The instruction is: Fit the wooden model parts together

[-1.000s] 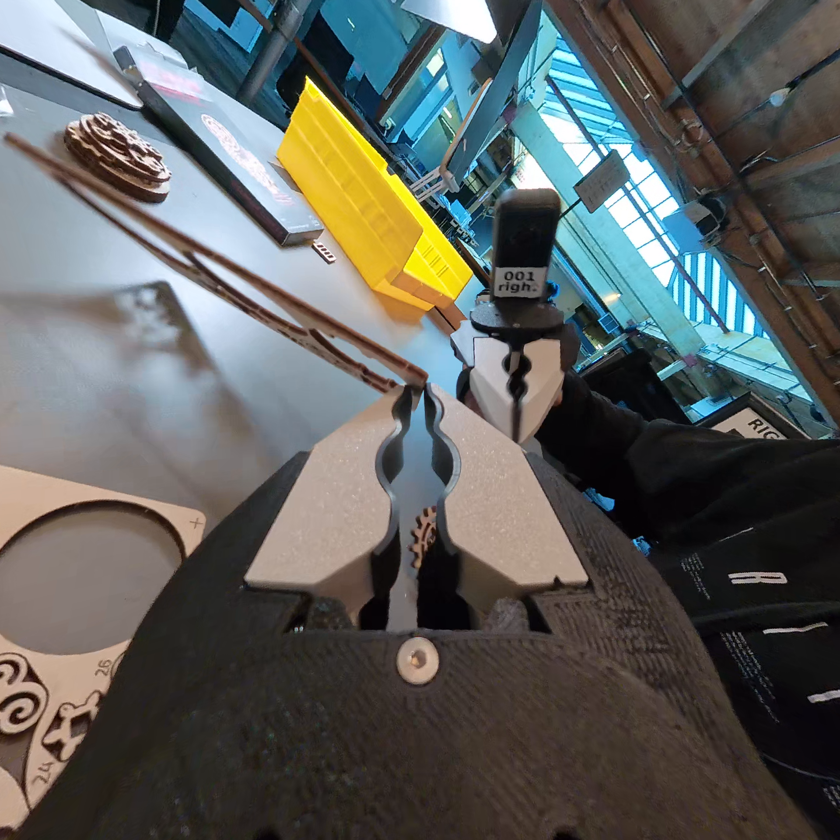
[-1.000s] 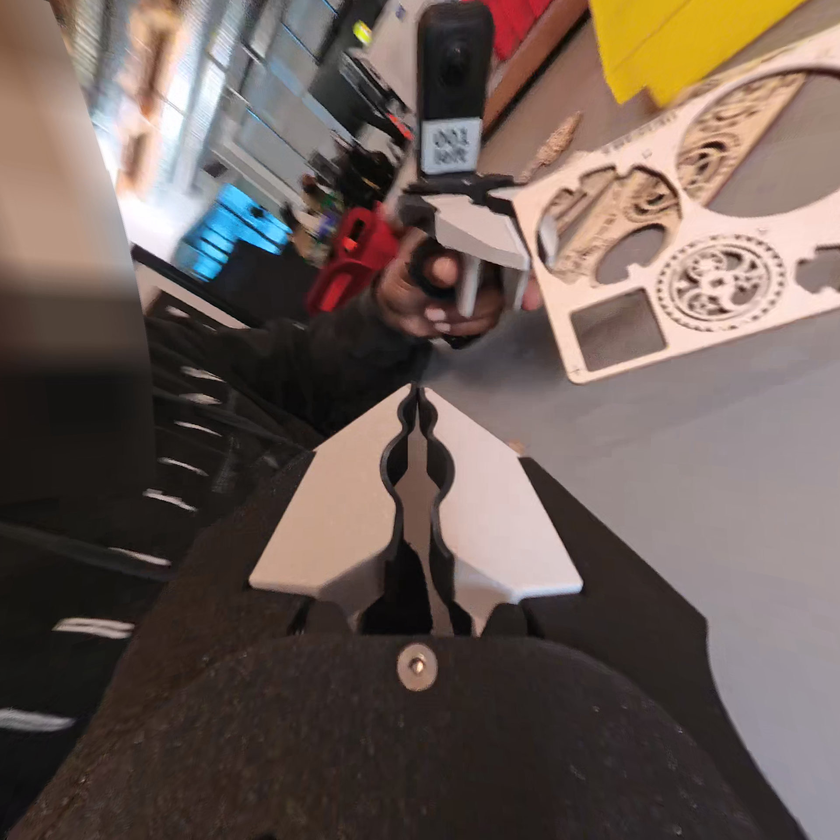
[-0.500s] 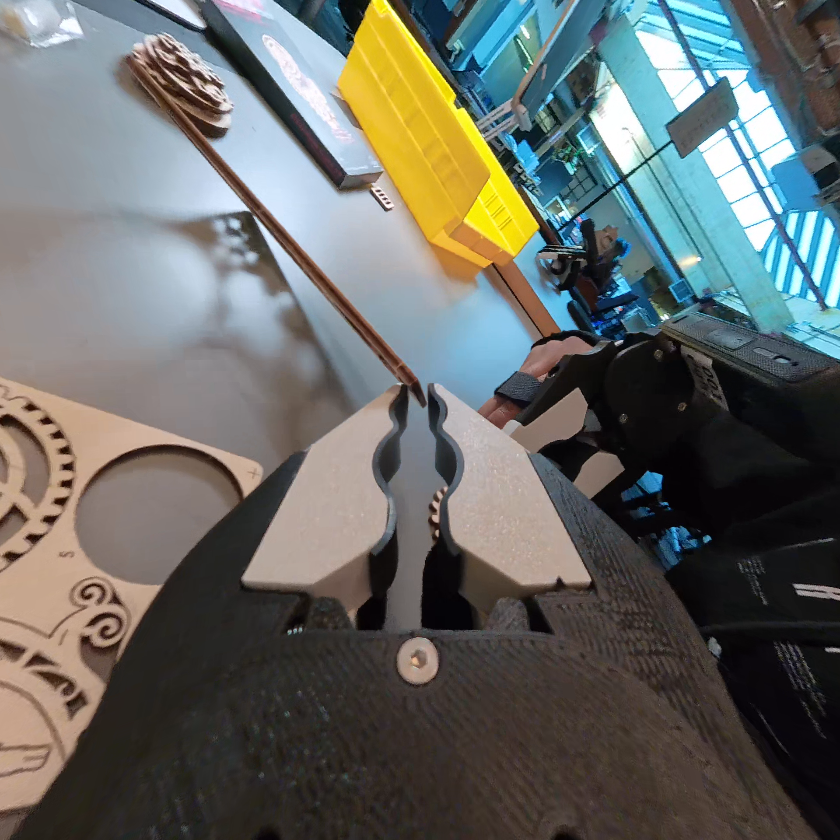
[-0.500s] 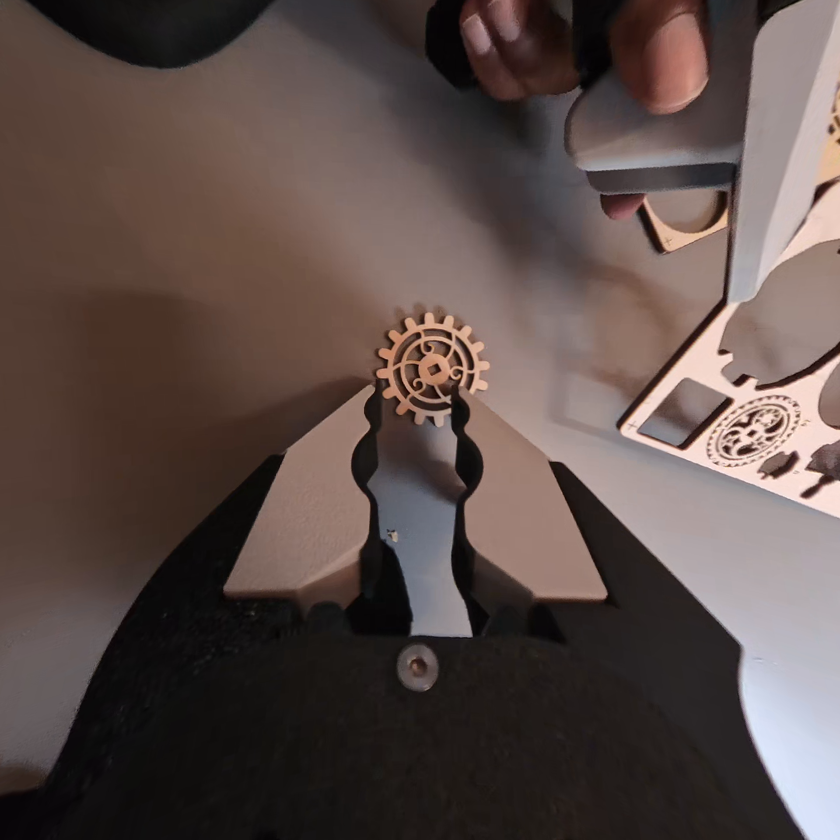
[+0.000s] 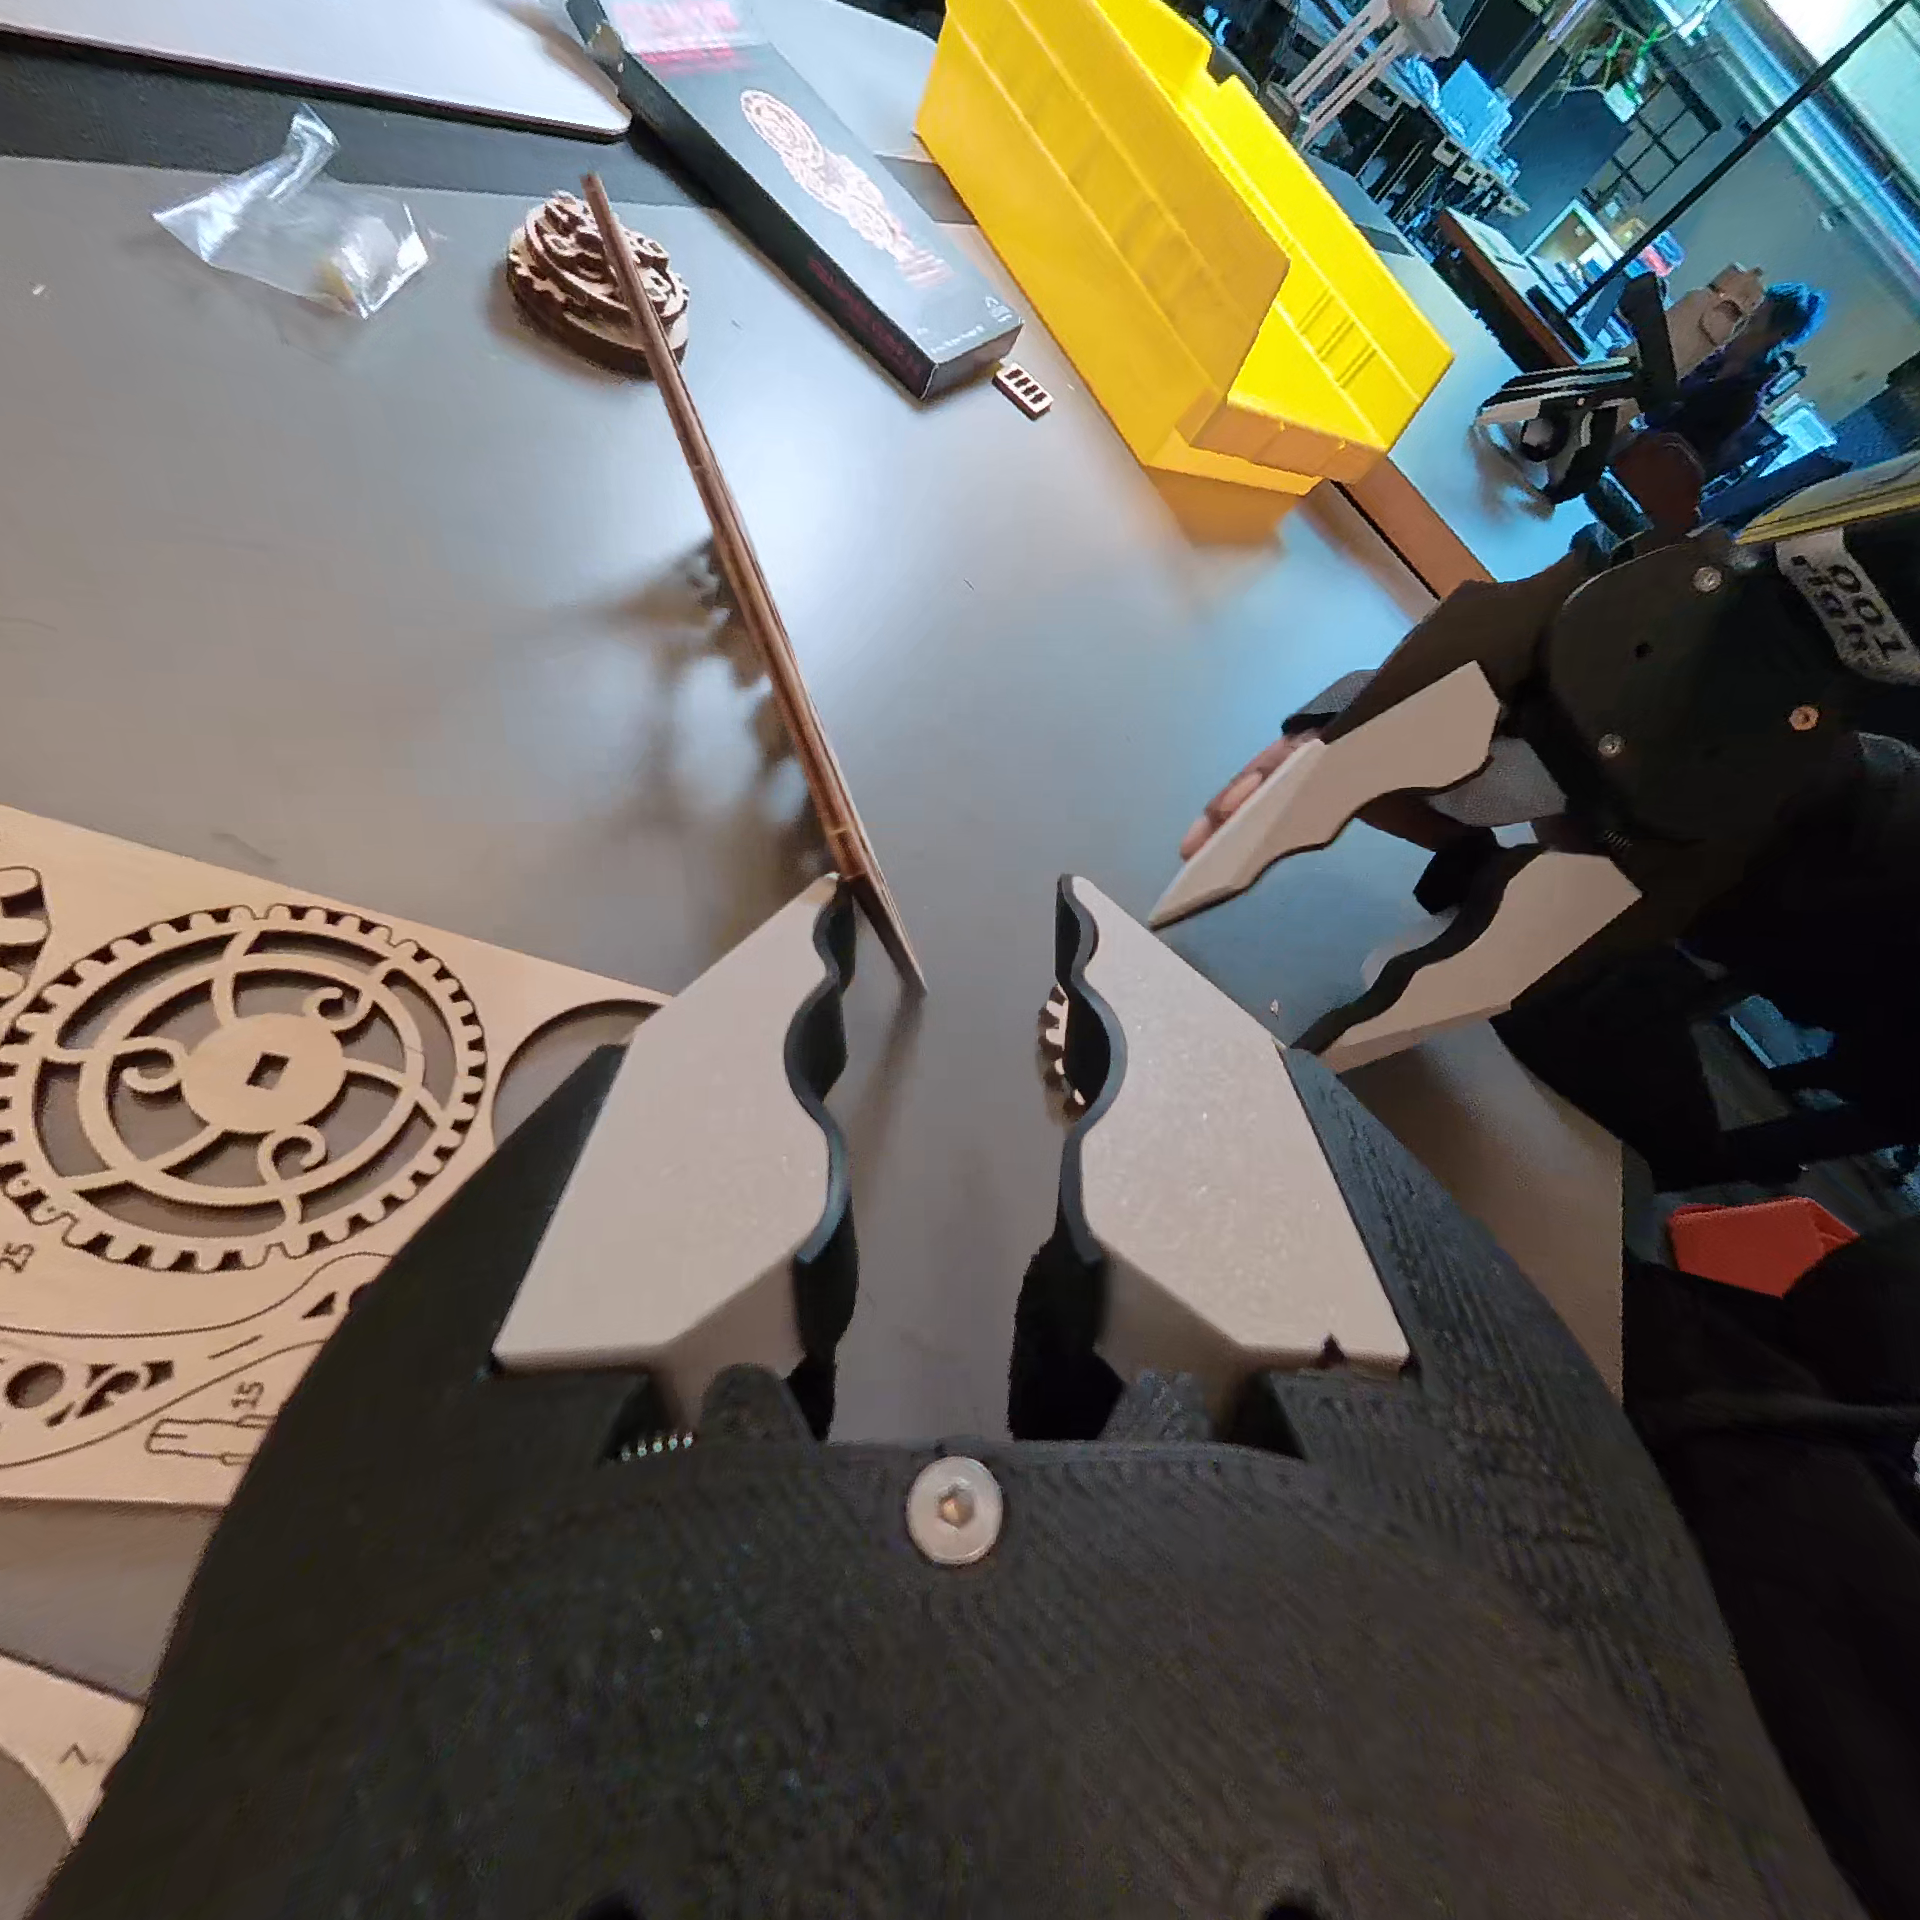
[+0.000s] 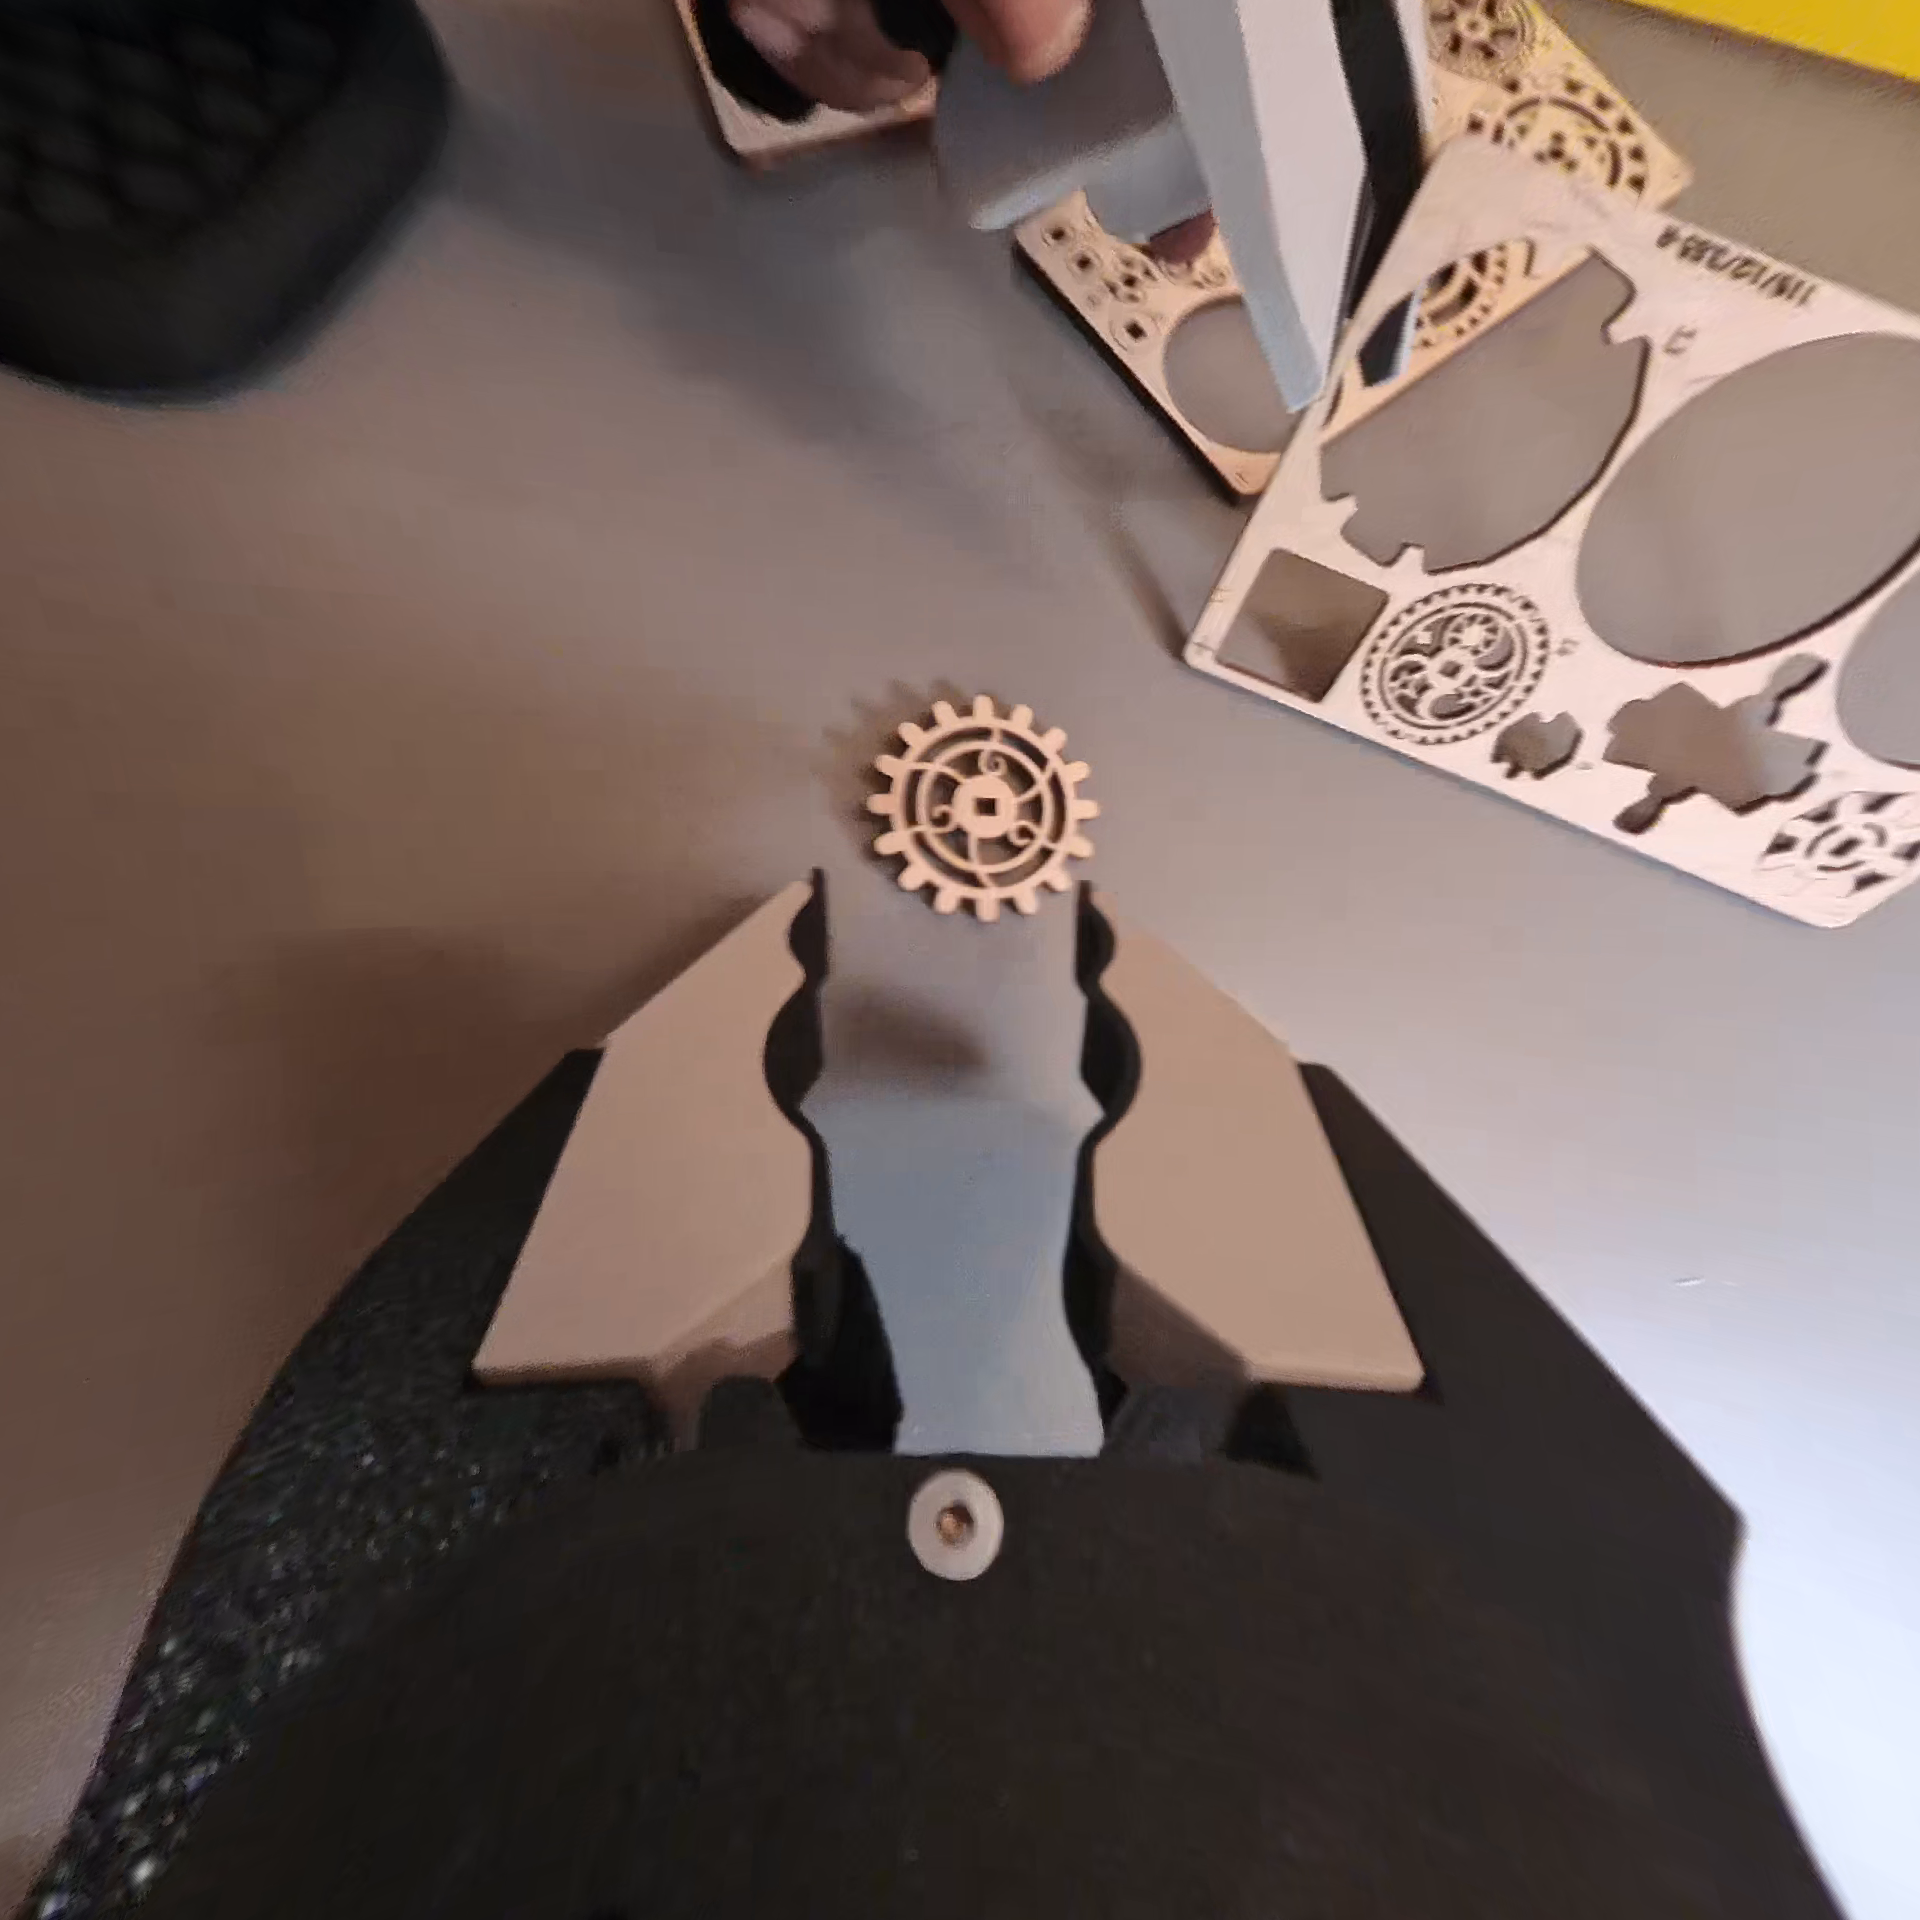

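Note:
My right gripper (image 6: pixel 948 902) is open just above the grey table. A small wooden gear (image 6: pixel 982 808) lies flat right in front of its fingertips, untouched. My left gripper (image 5: pixel 951 925) is open. A thin wooden parts sheet (image 5: pixel 727 540) stands on edge and leans against the inside of its left finger (image 5: pixel 727 1122). A toothed gear edge (image 5: pixel 1051 1023) peeks from behind its right finger. The right wrist view shows that sheet (image 6: pixel 1538 582) tilted, with the left gripper's fingers (image 6: pixel 1278 208) at its top corner. The right gripper (image 5: pixel 1351 862) shows open in the left wrist view.
More wooden cut-out sheets (image 5: pixel 208 1091) lie flat at the left. An assembled dark gear model (image 5: pixel 582 281), a plastic bag (image 5: pixel 301 229), a black box (image 5: pixel 831 197) and a yellow bin (image 5: pixel 1164 239) stand farther back. The table's edge (image 5: pixel 1392 530) runs at the right. The assembled dark gear model (image 5: pixel 582 281) lies around 20 centimeters away from my left fingertips.
My left gripper opened and let go of the sheet, which now leans on its finger. My right gripper swung down to the table and opened wider; the gear lies ahead of it.

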